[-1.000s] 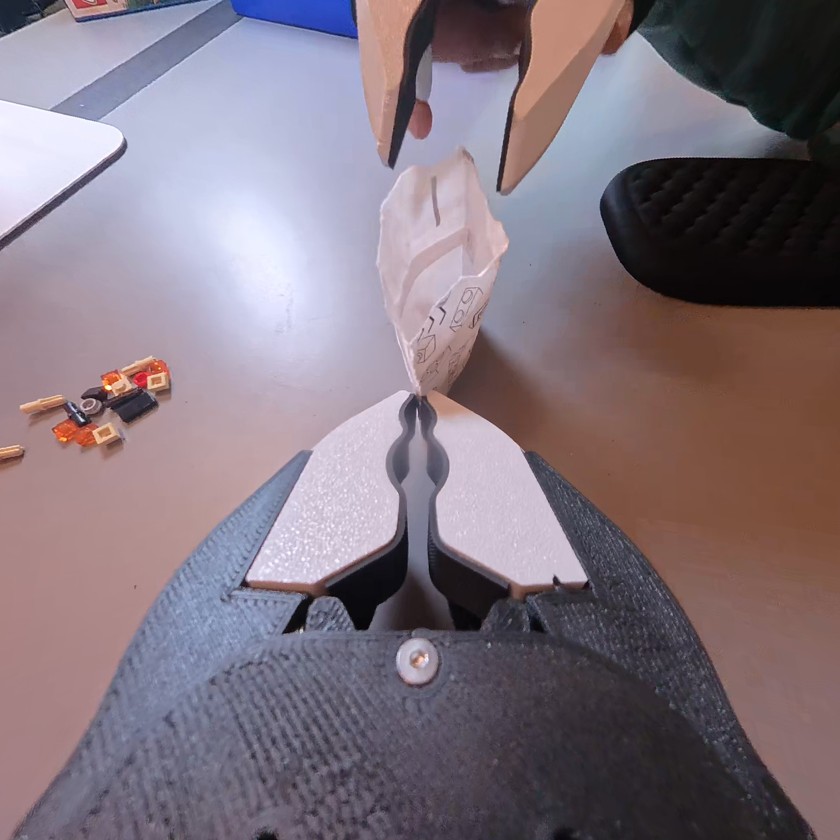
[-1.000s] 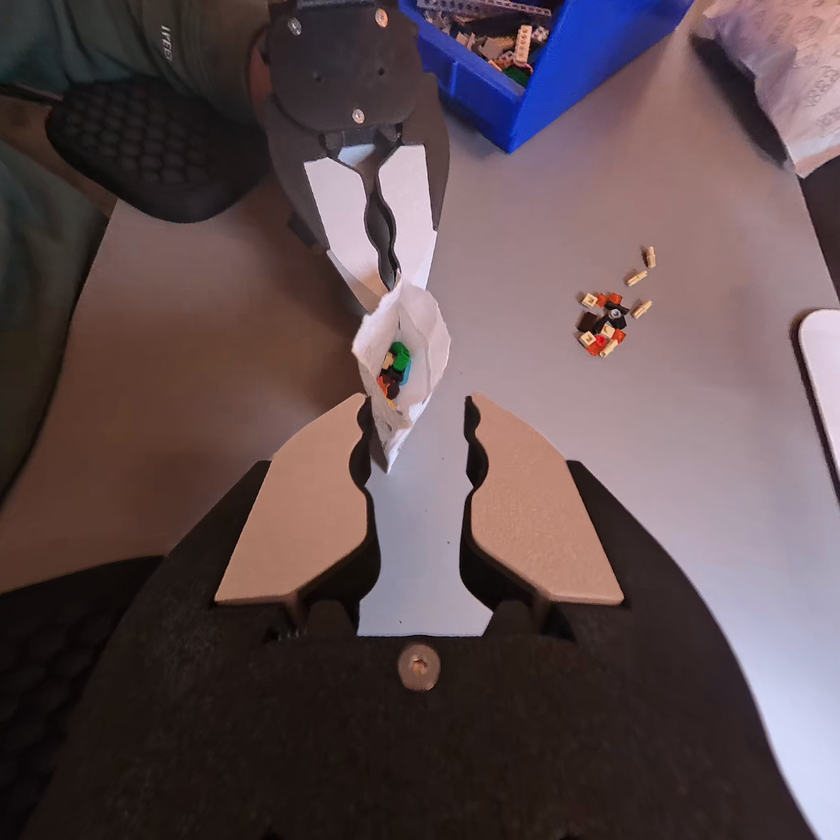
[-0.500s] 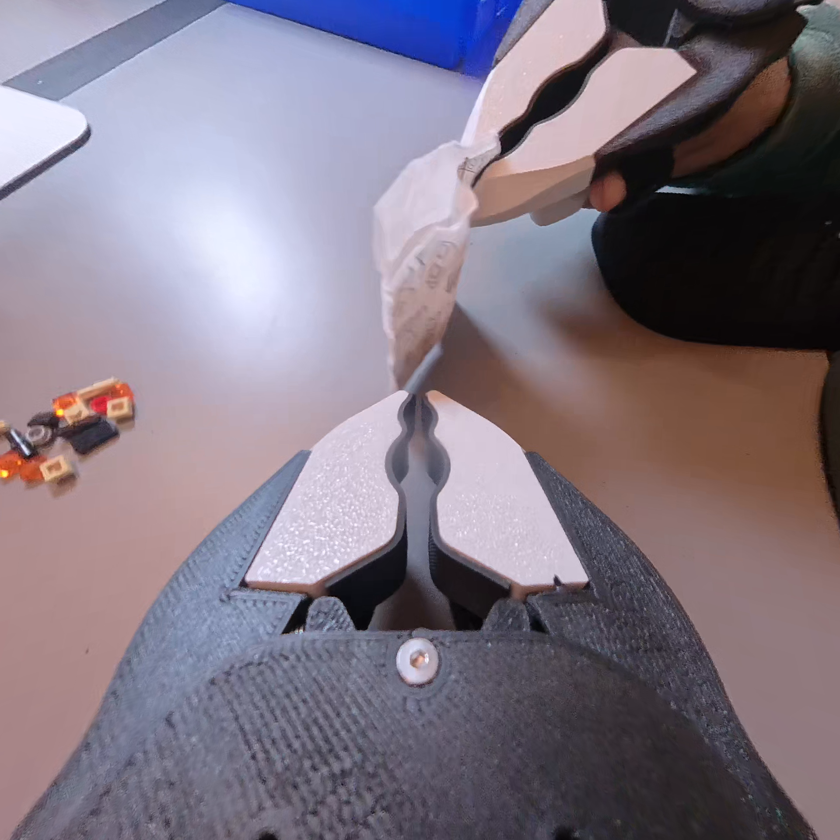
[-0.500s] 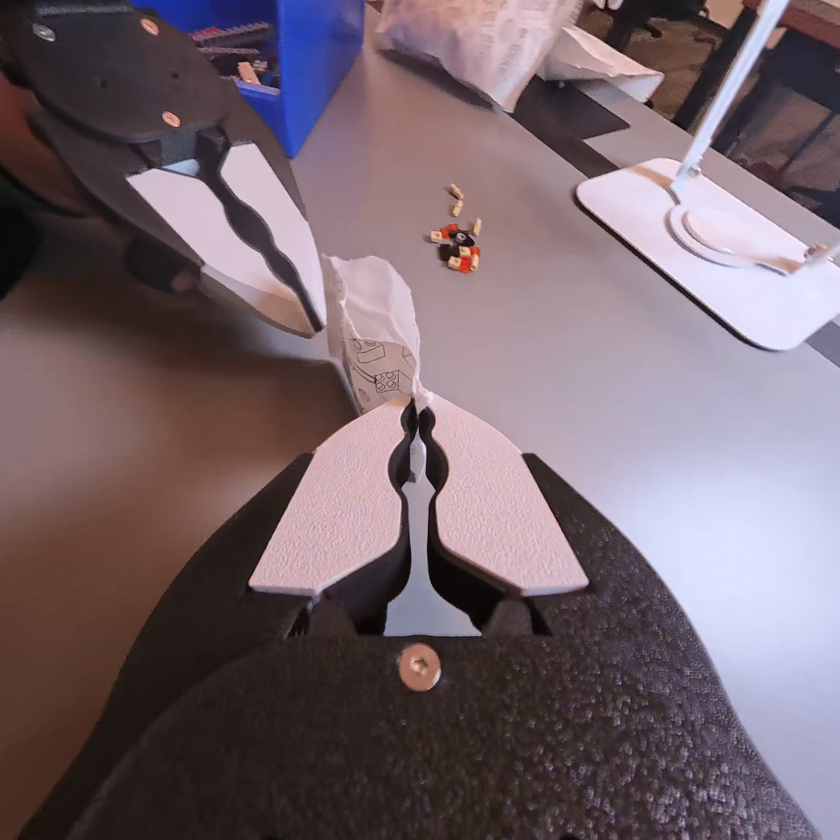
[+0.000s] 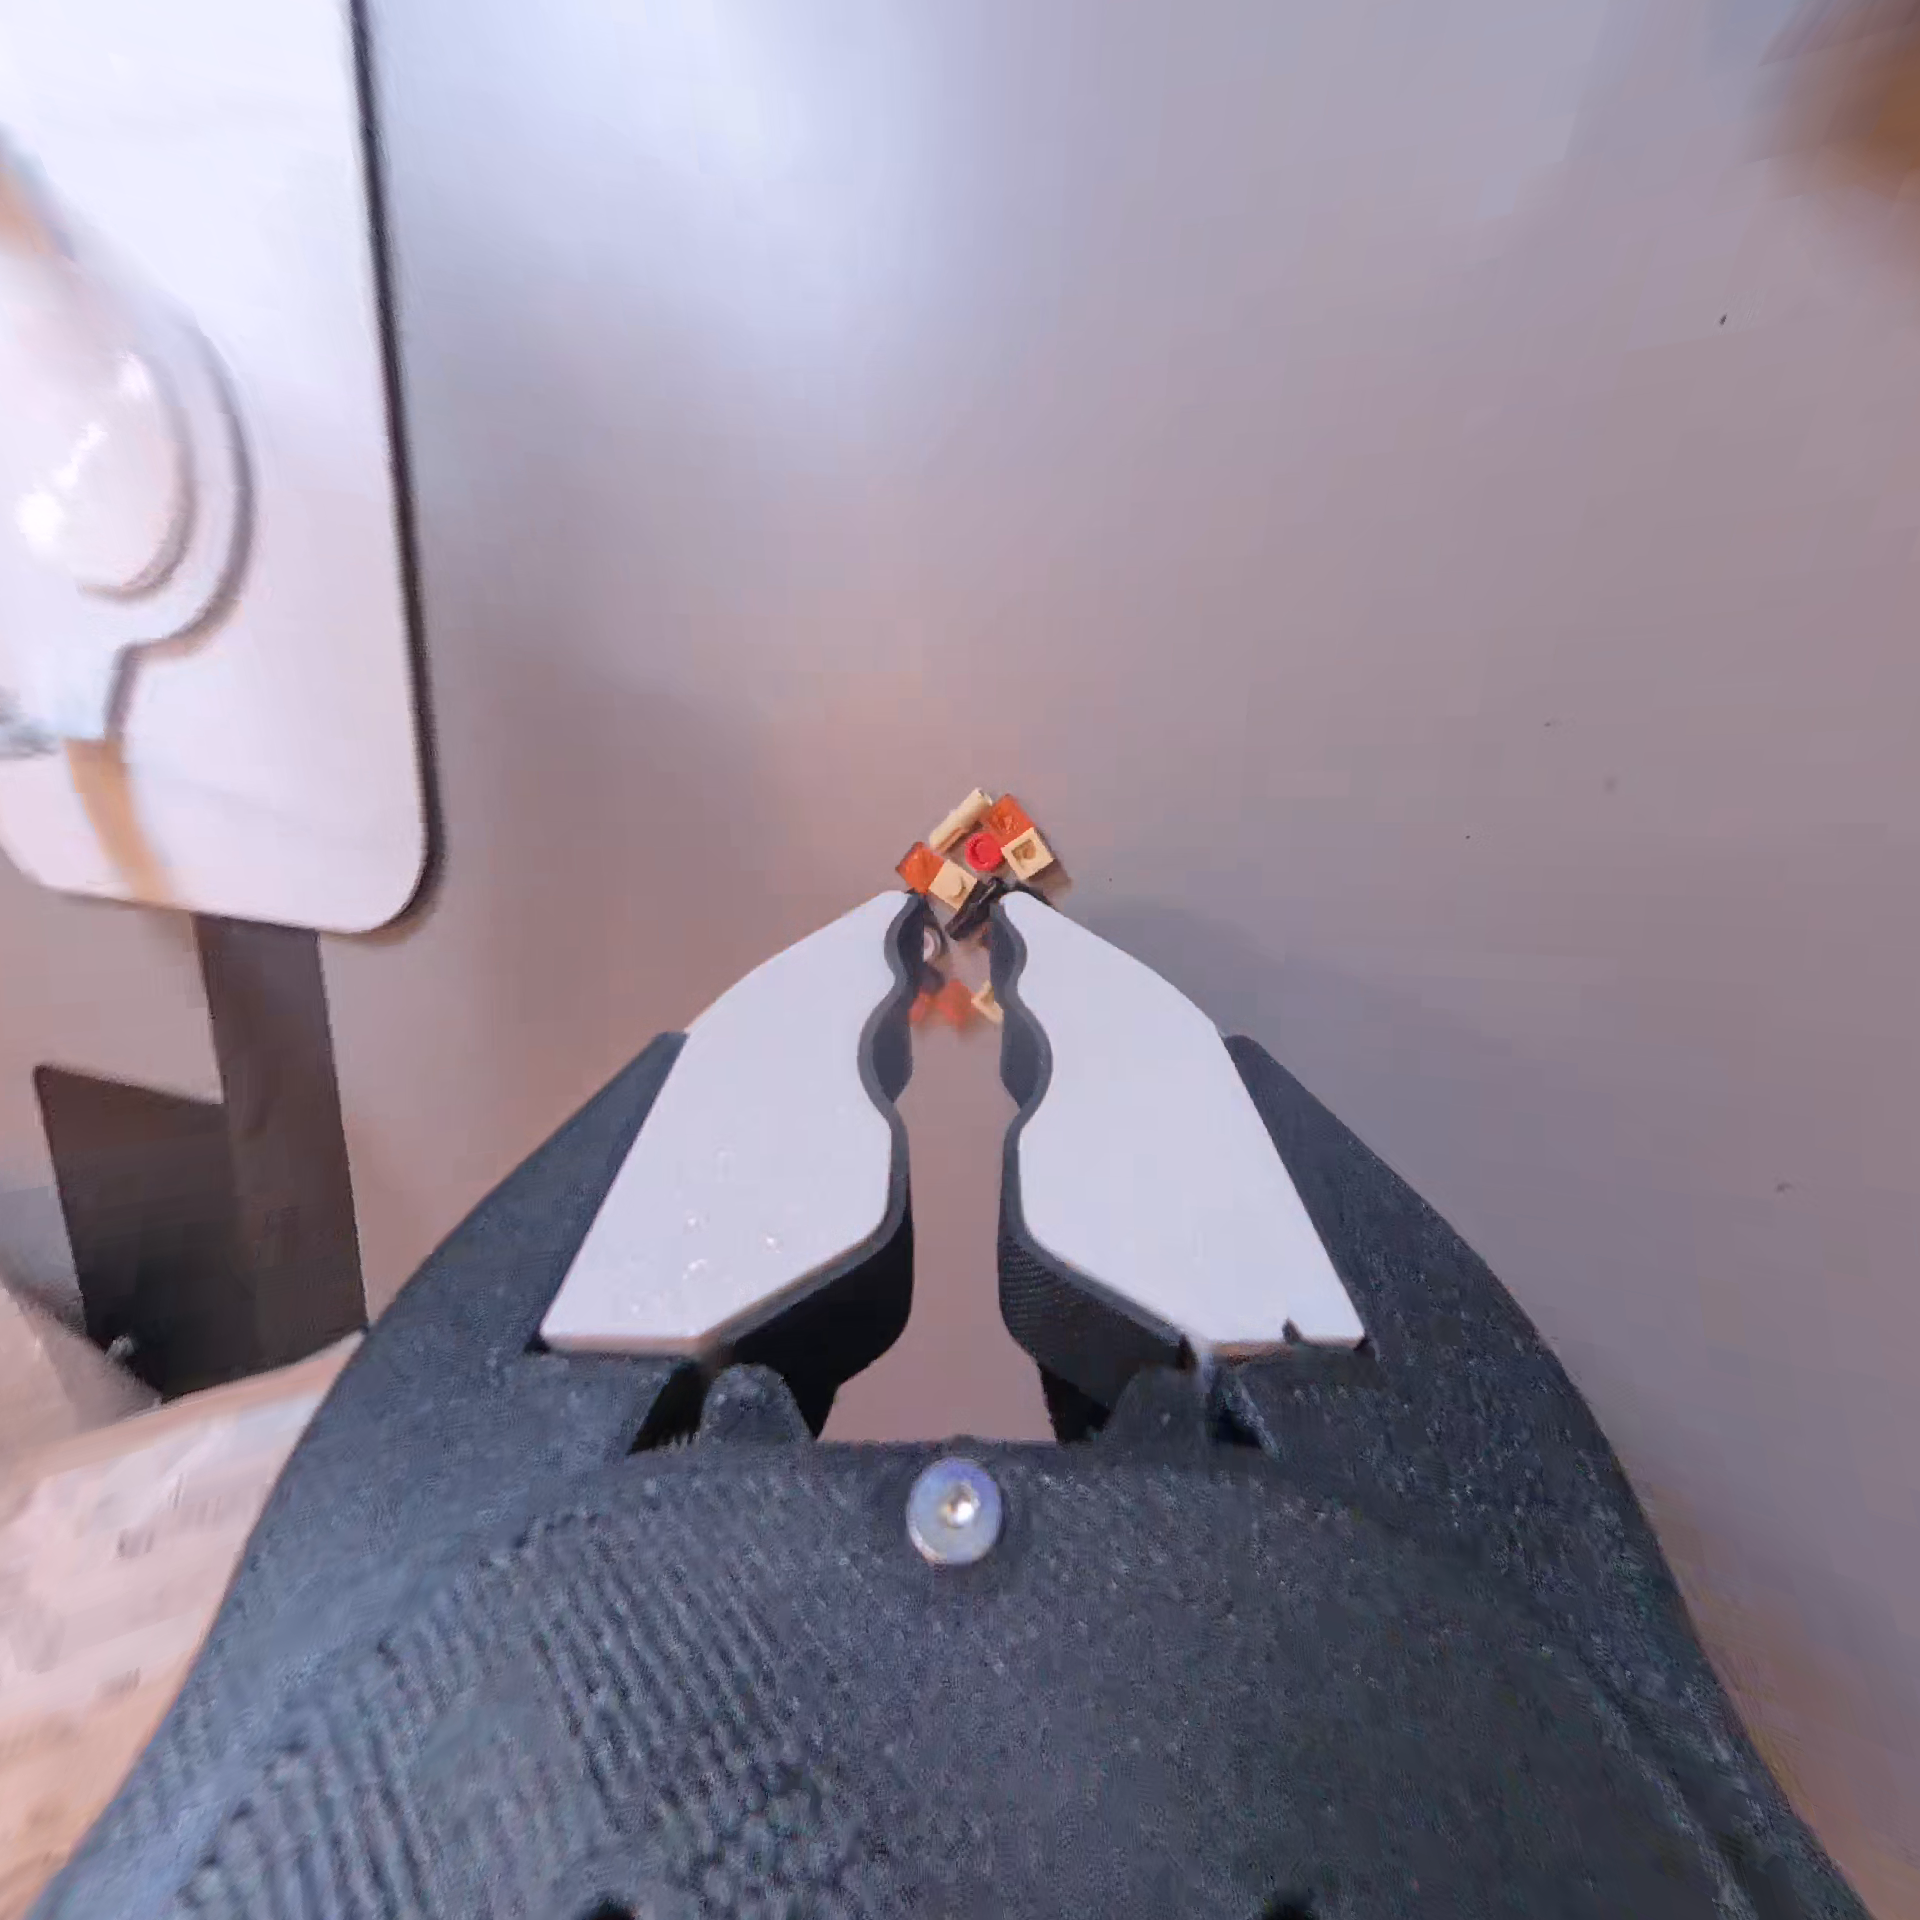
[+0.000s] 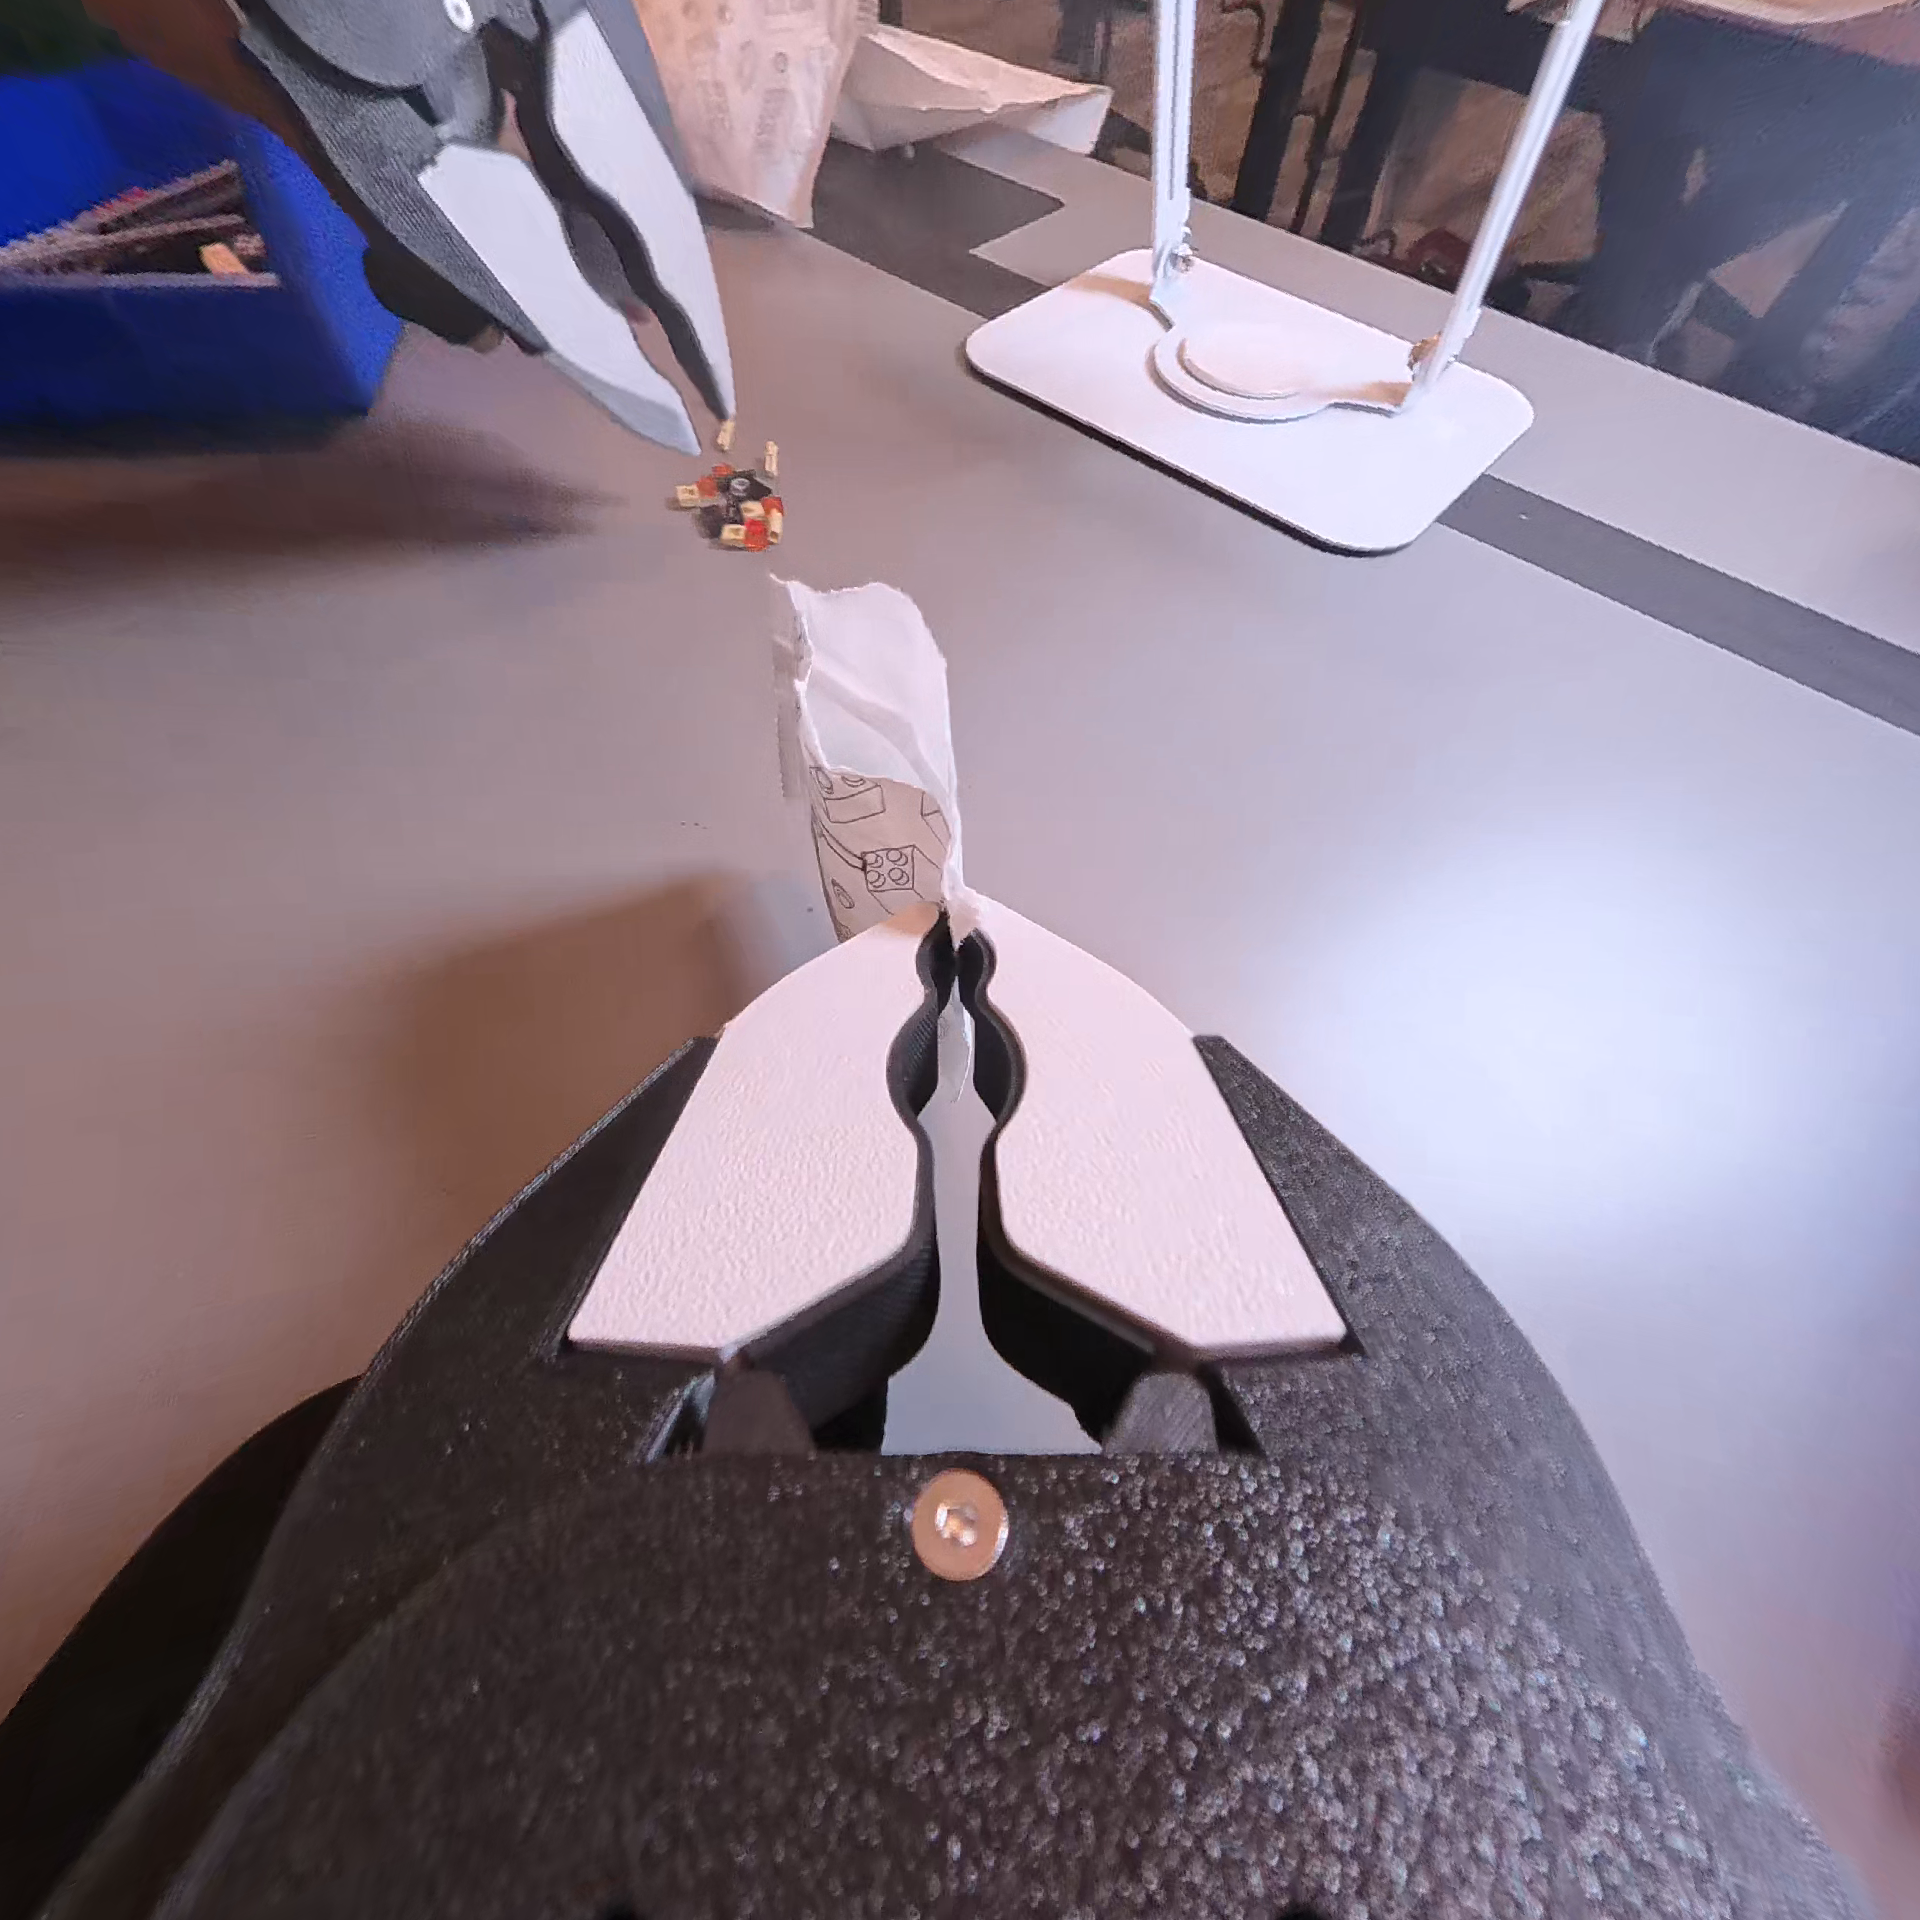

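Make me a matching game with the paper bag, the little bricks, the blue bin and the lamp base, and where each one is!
Things:
1. paper bag
2. little bricks
3. blue bin
4. lamp base

Places:
A. flat on the table, far right in the right wrist view
B. pinched in the right gripper
C. far left on the table, full of pieces
D. loose pile on the table under the left gripper

Pairs: 1-B, 2-D, 3-C, 4-A
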A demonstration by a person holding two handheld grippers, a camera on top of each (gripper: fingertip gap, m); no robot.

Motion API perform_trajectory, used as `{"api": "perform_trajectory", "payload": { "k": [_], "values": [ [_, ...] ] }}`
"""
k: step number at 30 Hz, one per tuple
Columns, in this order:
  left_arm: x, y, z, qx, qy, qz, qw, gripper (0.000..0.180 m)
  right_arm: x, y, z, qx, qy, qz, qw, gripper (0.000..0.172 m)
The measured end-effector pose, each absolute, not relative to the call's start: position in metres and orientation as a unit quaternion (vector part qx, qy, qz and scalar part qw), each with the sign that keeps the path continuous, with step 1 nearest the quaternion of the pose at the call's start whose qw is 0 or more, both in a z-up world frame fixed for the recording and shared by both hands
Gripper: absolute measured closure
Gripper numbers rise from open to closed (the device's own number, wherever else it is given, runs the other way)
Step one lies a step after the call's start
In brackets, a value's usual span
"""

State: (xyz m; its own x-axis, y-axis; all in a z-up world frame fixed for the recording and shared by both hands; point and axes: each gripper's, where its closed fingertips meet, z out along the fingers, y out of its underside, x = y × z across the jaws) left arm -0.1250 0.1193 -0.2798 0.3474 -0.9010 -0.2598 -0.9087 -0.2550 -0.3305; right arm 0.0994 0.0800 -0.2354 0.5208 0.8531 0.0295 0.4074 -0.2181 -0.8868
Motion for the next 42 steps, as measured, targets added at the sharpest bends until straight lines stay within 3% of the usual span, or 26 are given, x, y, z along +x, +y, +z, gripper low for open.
{"api": "perform_trajectory", "payload": {
  "k": [7,23,30,38,42],
  "values": [
    [-0.126,0.135,-0.303,-0.780,0.606,-0.009,0.157,0.164,0.110,0.084,-0.238,-0.749,-0.405,0.242,0.465,0.171],
    [-0.110,0.150,-0.299,-0.738,0.663,-0.022,0.122,0.158,0.104,0.085,-0.247,-0.746,-0.423,0.240,0.454,0.171],
    [-0.102,0.148,-0.305,-0.744,0.658,-0.061,0.098,0.172,0.104,0.086,-0.247,-0.744,-0.425,0.241,0.455,0.171],
    [-0.095,0.146,-0.303,-0.737,0.659,-0.055,0.141,0.180,0.101,0.084,-0.248,-0.740,-0.432,0.240,0.456,0.171],
    [-0.046,0.126,-0.267,-0.696,0.674,-0.107,0.223,0.180,0.097,0.082,-0.248,-0.737,-0.435,0.239,0.460,0.171]
  ]
}}
